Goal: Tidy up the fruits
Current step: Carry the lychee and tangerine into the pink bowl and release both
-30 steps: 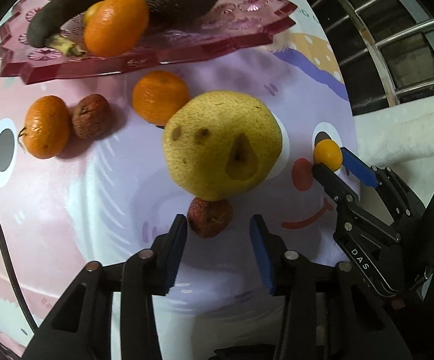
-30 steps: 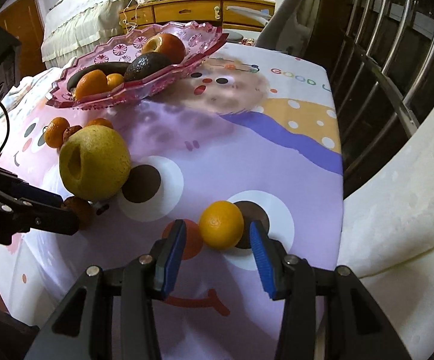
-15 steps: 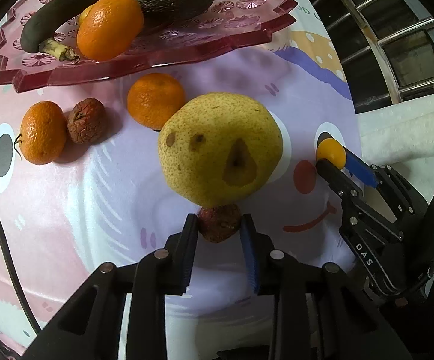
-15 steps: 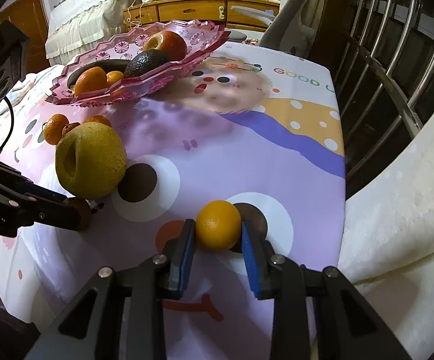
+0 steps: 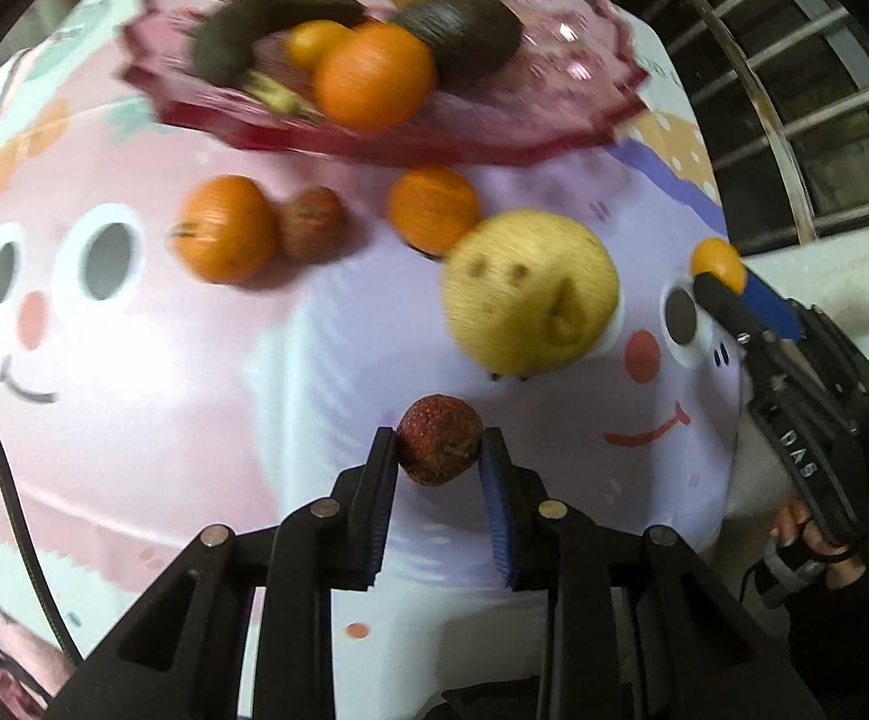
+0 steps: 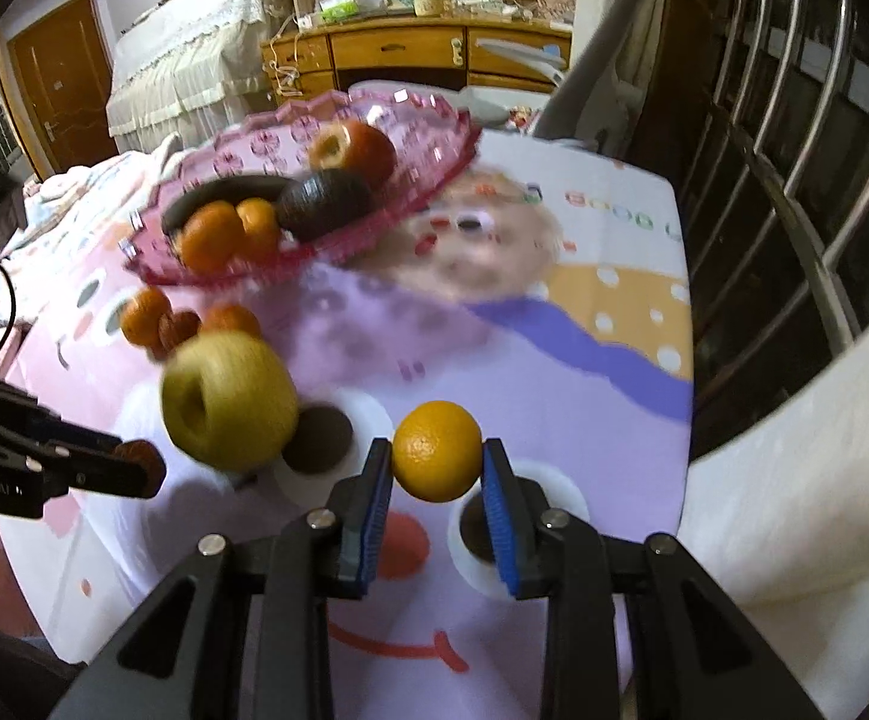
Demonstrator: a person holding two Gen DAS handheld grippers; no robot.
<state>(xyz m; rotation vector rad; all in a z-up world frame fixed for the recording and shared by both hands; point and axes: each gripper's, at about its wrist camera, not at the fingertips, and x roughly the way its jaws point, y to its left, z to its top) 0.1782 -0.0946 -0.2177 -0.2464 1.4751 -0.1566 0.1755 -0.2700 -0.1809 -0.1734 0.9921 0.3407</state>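
We see the left gripper (image 5: 439, 450) clenched on a small, wrinkled, dark red round fruit (image 5: 439, 447), held above the near edge of the cartoon-printed tablecloth (image 5: 194, 396). The right gripper (image 6: 436, 461) grasps a small smooth orange (image 6: 436, 450) near the cloth's right edge. Toward the far edge stands a pink scalloped glass dish (image 6: 434, 138) of fruit, and before it we count 1 large yellow pear (image 5: 527, 291).

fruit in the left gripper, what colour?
Dark reddish-brown, rough skin: the small fruit, clearest in the left wrist view.
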